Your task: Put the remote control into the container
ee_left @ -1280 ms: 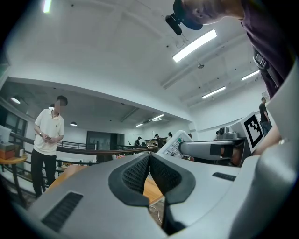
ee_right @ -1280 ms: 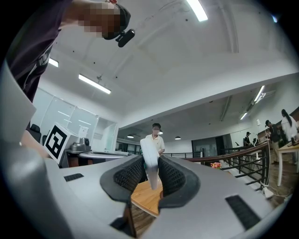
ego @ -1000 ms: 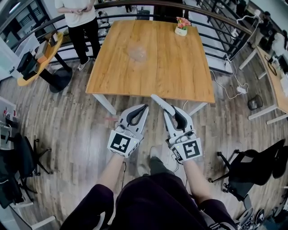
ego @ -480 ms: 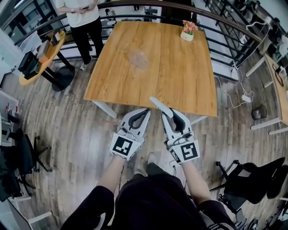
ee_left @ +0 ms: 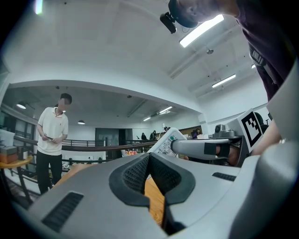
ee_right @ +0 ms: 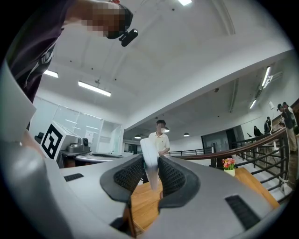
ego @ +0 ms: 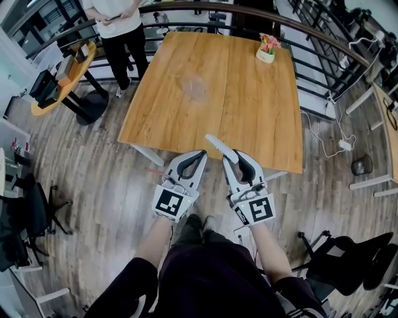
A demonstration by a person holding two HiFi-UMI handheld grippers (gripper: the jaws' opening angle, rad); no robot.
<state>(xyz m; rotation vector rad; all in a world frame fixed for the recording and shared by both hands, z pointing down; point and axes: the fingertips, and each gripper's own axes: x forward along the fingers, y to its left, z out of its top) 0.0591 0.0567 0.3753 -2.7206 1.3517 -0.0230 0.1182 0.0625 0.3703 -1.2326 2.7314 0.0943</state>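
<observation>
Seen from your head camera, you stand at the near edge of a square wooden table [ego: 249, 112], holding both claws out in front of you above the wood-plank floor [ego: 106, 186].

Your right claw [ego: 229, 159] is clenched on a white remote control [ego: 217, 145]. The remote sticks out past the claw tips, forward and to the left, over the table's near edge. In the right gripper view it stands upright between the two ribbed pads [ee_right: 169, 176], which press on it from both sides.

Your left claw [ego: 200, 153] is closed with nothing in it. In the left gripper view its pads meet at the tip.

A faint, see-through container [ego: 194, 87] sits on the table toward the far left side, well apart from the remote. A small pot of flowers [ego: 268, 49] stands near the far right corner.

Beyond the table's far left corner a person in a white shirt [ego: 115, 15] stands beside a small round side table [ego: 65, 77].
</observation>
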